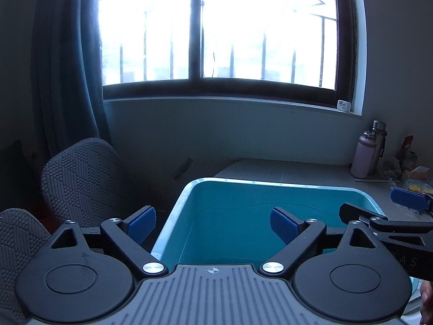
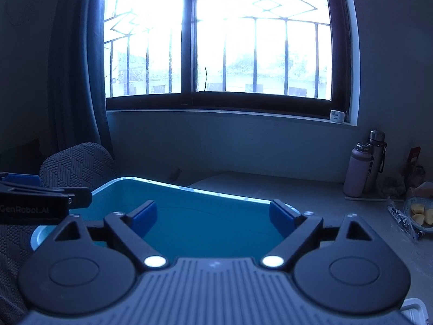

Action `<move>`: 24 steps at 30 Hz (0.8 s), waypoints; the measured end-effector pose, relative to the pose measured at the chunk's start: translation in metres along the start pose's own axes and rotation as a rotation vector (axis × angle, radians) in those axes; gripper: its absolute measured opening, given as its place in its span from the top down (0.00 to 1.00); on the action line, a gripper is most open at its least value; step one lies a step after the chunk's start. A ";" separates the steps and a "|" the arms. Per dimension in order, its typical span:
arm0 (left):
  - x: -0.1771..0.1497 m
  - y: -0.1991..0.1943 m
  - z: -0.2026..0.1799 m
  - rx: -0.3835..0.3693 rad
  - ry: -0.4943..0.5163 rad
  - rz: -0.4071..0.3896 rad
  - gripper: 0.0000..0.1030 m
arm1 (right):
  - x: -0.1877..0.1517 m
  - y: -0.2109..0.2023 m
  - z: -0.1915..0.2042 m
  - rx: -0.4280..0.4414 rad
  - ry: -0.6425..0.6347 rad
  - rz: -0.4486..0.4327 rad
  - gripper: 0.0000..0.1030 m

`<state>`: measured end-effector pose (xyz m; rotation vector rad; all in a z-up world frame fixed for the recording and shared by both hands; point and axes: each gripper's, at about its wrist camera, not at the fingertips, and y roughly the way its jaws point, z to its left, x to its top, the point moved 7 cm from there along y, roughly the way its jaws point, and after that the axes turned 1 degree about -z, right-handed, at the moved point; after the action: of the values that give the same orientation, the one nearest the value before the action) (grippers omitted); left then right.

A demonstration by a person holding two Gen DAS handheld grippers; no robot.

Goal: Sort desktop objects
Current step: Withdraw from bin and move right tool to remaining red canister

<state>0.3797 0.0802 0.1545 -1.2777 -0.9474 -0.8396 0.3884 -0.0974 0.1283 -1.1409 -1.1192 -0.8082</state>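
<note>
Both your grippers, left point(image 1: 213, 223) and right point(image 2: 213, 216), hang with jaws spread and empty over the blue bin point(image 1: 189, 187), likely for drop-offs; unsorted clutter point(image 2: 418, 214) waits on the bench point(image 2: 297, 189) beside the bottles point(image 2: 357, 173)

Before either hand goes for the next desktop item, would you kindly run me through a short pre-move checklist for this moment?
1. Left tool empty, jaws wide apart: ok.
2. Right tool empty, jaws wide apart: ok.
3. Rectangular teal plastic bin in front of both tools, open top unobstructed: ok.
4. What already lies in the bin: cannot tell, its floor is hidden behind the tools.
5. The two tools apart from each other: ok, side by side with no contact visible.
6. Next item within view: ok, a pale pink bottle, a steel flask and a small bowl of yellow pieces stand on the grey desk to the right.
</note>
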 end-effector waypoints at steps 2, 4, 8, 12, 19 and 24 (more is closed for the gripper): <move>-0.002 -0.013 0.000 -0.010 0.006 -0.008 0.09 | -0.001 -0.011 0.002 -0.008 0.008 -0.003 0.13; -0.005 -0.026 0.001 -0.021 0.014 -0.013 0.09 | -0.002 -0.024 0.004 -0.023 0.015 -0.007 0.13; -0.017 -0.055 0.006 -0.026 0.012 -0.014 0.09 | -0.010 -0.050 0.009 -0.047 0.018 -0.008 0.13; -0.037 -0.083 0.016 -0.027 0.009 -0.003 0.09 | -0.023 -0.076 0.017 -0.063 0.021 0.005 0.13; -0.084 -0.124 0.038 -0.019 -0.014 0.029 0.09 | -0.056 -0.119 0.034 -0.079 0.007 0.017 0.13; -0.125 -0.145 0.046 -0.028 -0.005 0.061 0.09 | -0.088 -0.142 0.044 -0.084 0.013 0.045 0.12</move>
<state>0.1936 0.1086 0.0976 -1.3271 -0.8994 -0.8048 0.2214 -0.0952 0.0843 -1.2247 -1.0531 -0.8325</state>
